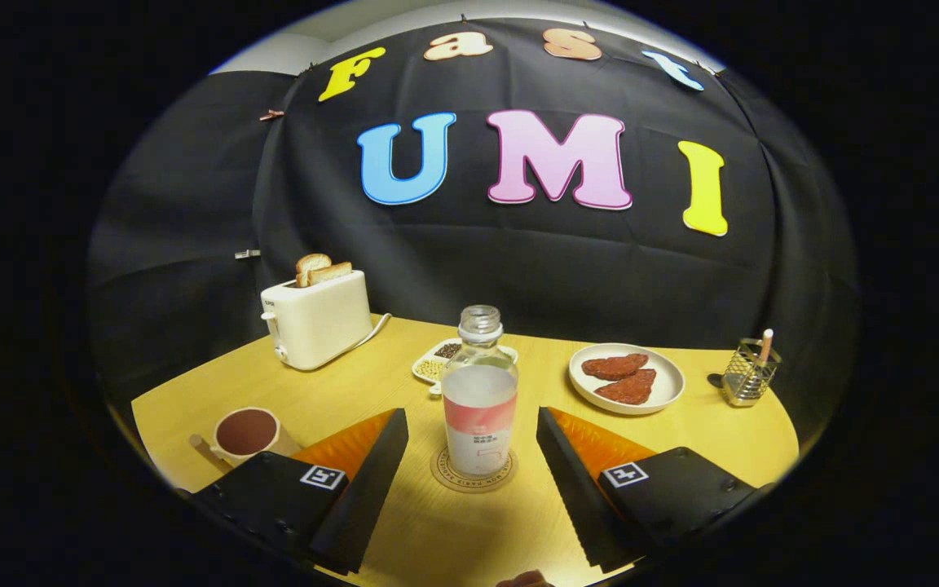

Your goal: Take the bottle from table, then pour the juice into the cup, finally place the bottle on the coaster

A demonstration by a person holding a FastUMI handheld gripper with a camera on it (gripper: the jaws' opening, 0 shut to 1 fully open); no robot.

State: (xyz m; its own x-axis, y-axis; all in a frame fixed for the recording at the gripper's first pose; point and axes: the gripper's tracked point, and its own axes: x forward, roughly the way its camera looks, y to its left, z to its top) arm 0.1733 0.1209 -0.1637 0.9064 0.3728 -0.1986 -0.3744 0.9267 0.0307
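Your hand-held gripper is spread wide, grasping nothing. The bottle stands upright on the coaster, dead ahead between the fingertips, touching neither. The cup sits left.

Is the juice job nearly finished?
It looks nearly finished. The bottle stands upright on the coaster, its cap off, and the cup beside the claw holds dark liquid. The claw is open, fingers on either side of the bottle, not touching. Only backing away seems left.
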